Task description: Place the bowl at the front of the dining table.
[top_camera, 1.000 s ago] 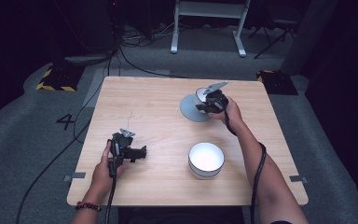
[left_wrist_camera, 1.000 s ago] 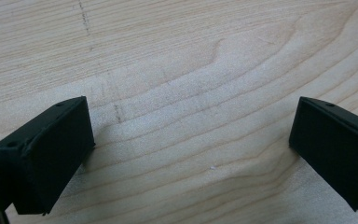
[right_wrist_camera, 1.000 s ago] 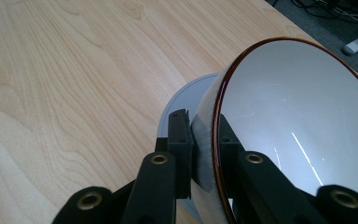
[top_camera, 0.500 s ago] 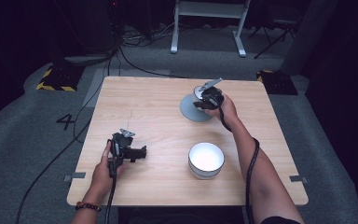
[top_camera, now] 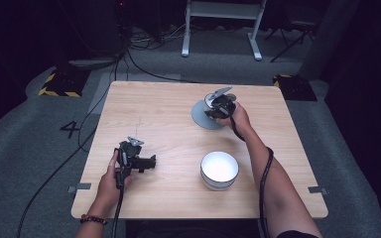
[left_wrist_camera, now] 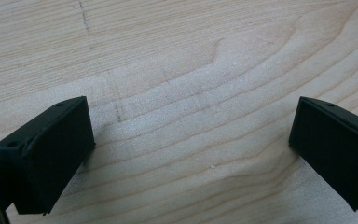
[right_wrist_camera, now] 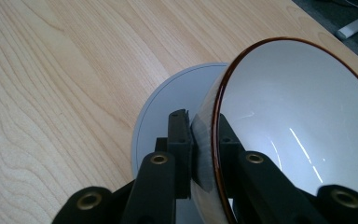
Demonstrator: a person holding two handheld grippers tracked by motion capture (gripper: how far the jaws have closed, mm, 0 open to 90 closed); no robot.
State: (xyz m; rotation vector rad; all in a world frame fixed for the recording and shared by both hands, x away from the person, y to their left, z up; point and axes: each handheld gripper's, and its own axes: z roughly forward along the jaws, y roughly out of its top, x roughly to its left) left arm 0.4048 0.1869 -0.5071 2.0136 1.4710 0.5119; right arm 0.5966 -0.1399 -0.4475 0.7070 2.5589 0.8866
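Right gripper view: bowl rim [right_wrist_camera: 221, 140] between hand-held gripper [right_wrist_camera: 204, 140] jaws.

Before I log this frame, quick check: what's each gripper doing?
Left gripper: open, nothing between its jaws, over bare table.
Right gripper: shut on the brown-rimmed bowl's wall, above the grey plate.

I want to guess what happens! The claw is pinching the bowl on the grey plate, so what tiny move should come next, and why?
Probably a small lift. The right gripper is shut on the bowl's rim, with the bowl tilted over the grey plate; the left gripper is open over bare table.
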